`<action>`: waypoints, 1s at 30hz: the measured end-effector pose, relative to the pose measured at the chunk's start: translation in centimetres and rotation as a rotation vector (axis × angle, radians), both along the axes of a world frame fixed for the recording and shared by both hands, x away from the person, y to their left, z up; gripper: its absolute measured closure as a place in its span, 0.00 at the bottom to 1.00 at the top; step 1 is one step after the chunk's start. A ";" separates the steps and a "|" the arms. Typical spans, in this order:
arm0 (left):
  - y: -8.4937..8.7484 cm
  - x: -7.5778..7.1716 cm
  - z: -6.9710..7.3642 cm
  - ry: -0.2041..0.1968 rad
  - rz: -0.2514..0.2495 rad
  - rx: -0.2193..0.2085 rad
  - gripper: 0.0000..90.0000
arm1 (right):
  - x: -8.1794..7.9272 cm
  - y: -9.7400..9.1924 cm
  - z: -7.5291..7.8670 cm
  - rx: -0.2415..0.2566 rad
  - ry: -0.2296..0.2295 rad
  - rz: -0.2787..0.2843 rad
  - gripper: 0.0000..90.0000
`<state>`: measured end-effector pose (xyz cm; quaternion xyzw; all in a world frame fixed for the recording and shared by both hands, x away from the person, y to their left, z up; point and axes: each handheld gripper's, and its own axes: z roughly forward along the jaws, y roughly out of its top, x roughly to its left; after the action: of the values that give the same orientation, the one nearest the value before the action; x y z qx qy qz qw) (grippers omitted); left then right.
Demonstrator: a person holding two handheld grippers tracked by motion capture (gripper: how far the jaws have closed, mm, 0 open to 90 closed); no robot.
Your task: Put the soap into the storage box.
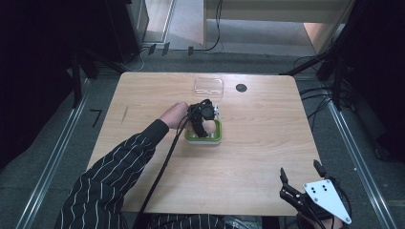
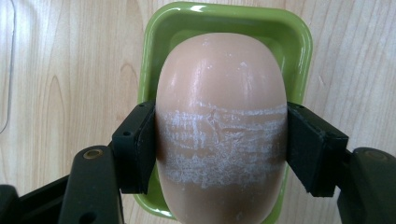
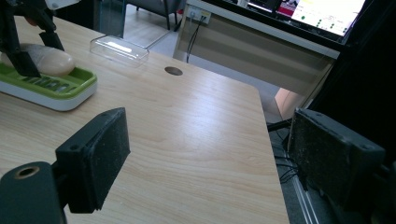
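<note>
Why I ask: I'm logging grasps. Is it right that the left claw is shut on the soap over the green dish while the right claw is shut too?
Not quite. The right claw is open, pads wide apart in the right gripper view. The left claw does grip the soap over the green dish.

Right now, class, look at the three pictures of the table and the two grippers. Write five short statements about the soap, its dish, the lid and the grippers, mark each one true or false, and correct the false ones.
1. The left gripper has its jaws closed on the beige soap bar. True.
2. The soap bar is over a blue dish. False: the soap dish is green.
3. The right gripper holds the clear plastic lid. False: its jaws are open and empty; the lid lies on the wooden table.
4. The lid lies beyond the dish, towards the table's far edge. True.
5. A round dark hole is in the tabletop near the lid. True.
</note>
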<state>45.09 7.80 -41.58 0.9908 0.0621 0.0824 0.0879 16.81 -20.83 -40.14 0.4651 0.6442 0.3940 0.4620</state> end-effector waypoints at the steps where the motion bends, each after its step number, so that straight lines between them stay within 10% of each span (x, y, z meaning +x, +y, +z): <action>1: 0.0 0.2 -0.2 -0.006 -0.008 0.000 0.37 | 0.0 0.0 0.0 0.001 0.001 -0.001 0.15; 30: -0.1 0.9 -1.4 -0.006 -0.006 -0.009 0.37 | -0.1 -0.1 0.0 -0.001 -0.002 -0.008 0.15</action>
<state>45.98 7.68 -43.01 0.9903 0.0593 0.0848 0.0926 16.66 -20.92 -40.15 0.4671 0.6420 0.3923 0.4645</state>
